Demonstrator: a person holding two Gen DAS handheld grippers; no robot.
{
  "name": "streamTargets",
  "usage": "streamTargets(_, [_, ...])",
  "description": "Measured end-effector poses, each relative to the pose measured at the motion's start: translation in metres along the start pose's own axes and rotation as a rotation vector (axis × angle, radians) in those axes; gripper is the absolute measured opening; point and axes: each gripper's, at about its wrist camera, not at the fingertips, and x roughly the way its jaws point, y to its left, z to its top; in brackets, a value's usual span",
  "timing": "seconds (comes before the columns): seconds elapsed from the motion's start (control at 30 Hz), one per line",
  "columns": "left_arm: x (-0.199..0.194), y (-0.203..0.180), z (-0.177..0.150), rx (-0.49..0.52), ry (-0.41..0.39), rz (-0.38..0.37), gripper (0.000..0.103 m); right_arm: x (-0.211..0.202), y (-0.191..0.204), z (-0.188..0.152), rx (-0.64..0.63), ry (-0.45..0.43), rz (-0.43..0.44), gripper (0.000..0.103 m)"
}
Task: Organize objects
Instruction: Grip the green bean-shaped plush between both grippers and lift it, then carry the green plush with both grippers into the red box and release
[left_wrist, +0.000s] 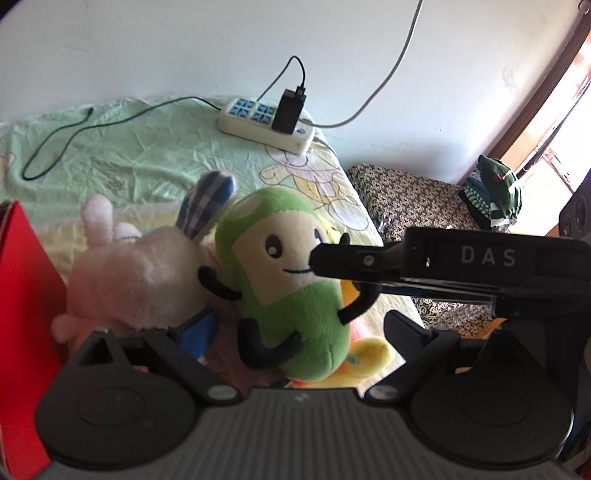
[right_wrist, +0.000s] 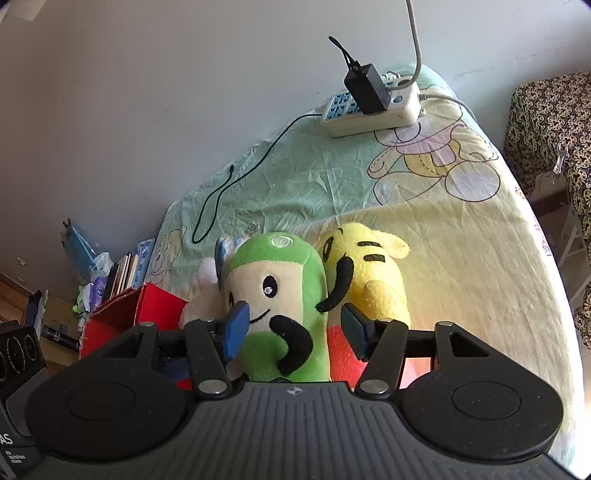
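Blue-padded fingers (right_wrist: 236, 328) of the right gripper (right_wrist: 293, 330) are spreading wide around the green plush (right_wrist: 277, 295), one pad at its cheek and the other just off its far side, so nothing is being pinched yet. Left gripper (left_wrist: 295, 328) is hovering low before the same toy; its fingers are mostly hidden, so I cannot tell how they stand. Judging by this, the sorting is barely starting: three plush toys are sitting bunched together on the bed (right_wrist: 461, 258), with one red box (right_wrist: 133, 314) waiting beyond the left-side finger. Counting: one green plush, one yellow plush (right_wrist: 369, 273), one white bunny (left_wrist: 140, 273), one box.
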Motion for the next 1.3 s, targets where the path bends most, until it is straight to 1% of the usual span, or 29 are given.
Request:
streamTargets(0.07, [0.005, 0.005, 0.005, -0.003, 0.014, -0.022, 0.085, 0.004, -0.003, 0.001, 0.018, 0.018, 0.029, 0.059])
streamTargets(0.1, [0.008, 0.007, 0.008, -0.006, 0.022, -0.034, 0.083, 0.006, -0.003, 0.002, 0.028, 0.027, 0.045, 0.059])
streamTargets(0.13, [0.010, 0.009, 0.009, -0.010, 0.031, -0.047, 0.081, 0.007, -0.003, 0.003, 0.037, 0.032, 0.056, 0.057])
streamTargets(0.17, [0.012, 0.012, 0.010, -0.013, 0.039, -0.056, 0.080, 0.008, -0.003, 0.005, 0.040, 0.039, 0.063, 0.052])
streamTargets(0.2, [0.015, 0.013, 0.011, -0.014, 0.045, -0.062, 0.079, 0.009, -0.002, 0.005, 0.043, 0.044, 0.076, 0.050])
streamTargets(0.27, [0.017, 0.017, 0.012, -0.018, 0.052, -0.068, 0.074, 0.011, -0.003, 0.008, 0.057, 0.047, 0.074, 0.050])
streamTargets(0.37, [0.015, 0.020, 0.014, -0.020, 0.052, -0.079, 0.072, 0.014, -0.005, 0.010, 0.080, 0.053, 0.085, 0.048])
streamTargets(0.53, [0.006, 0.017, 0.013, 0.001, 0.045, -0.075, 0.071, 0.007, 0.002, 0.008, 0.073, 0.052, 0.087, 0.046])
streamTargets(0.77, [-0.031, 0.000, 0.005, 0.045, -0.003, -0.072, 0.070, -0.023, 0.019, -0.004, 0.057, 0.019, 0.106, 0.046])
streamTargets(0.9, [-0.056, -0.010, -0.006, 0.066, -0.042, -0.067, 0.070, -0.042, 0.034, -0.014, 0.031, -0.004, 0.116, 0.046])
streamTargets(1.07, [-0.088, -0.010, -0.023, 0.049, -0.088, -0.024, 0.070, -0.048, 0.058, -0.029, -0.032, -0.007, 0.150, 0.046])
streamTargets(1.17, [-0.107, -0.003, -0.033, 0.034, -0.117, 0.024, 0.070, -0.042, 0.075, -0.038, -0.061, 0.011, 0.193, 0.046])
streamTargets(1.3, [-0.136, 0.018, -0.040, 0.009, -0.152, 0.090, 0.070, -0.026, 0.103, -0.046, -0.091, 0.042, 0.256, 0.046])
